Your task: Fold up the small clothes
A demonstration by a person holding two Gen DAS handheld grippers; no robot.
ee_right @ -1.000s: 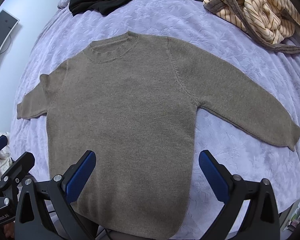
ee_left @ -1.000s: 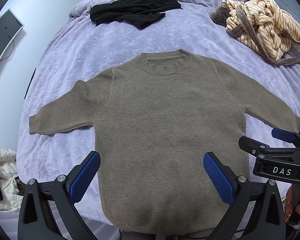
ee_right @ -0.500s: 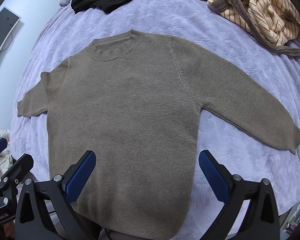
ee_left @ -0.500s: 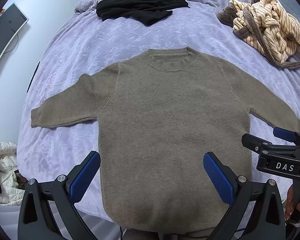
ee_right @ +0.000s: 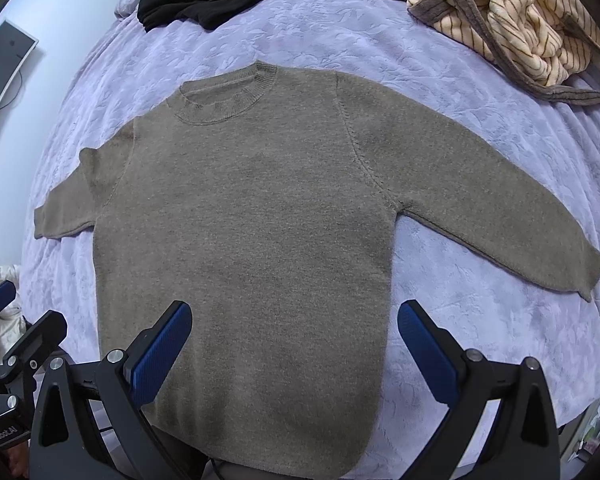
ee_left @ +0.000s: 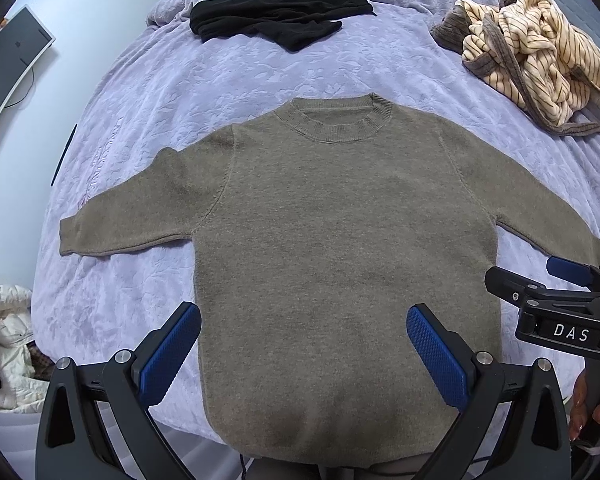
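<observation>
On the bed (ee_left: 340,64), sweater (ee_left: 340,240) flat, collar away; both hand-held grippers, left (ee_left: 300,352) and right (ee_right: 296,348), wide, empty, above hem; each nearer its own sleeve.

Lavender quilted bed (ee_left: 228,80) — pale wall (ee_left: 100,12) behind, curved monitor (ee_left: 12,68) at left.

Prob. home bedroom: bed w/ lilac quilt (ee_left: 228,80), strewn clothes (ee_left: 532,64), wall-mounted monitor (ee_left: 8,68).
</observation>
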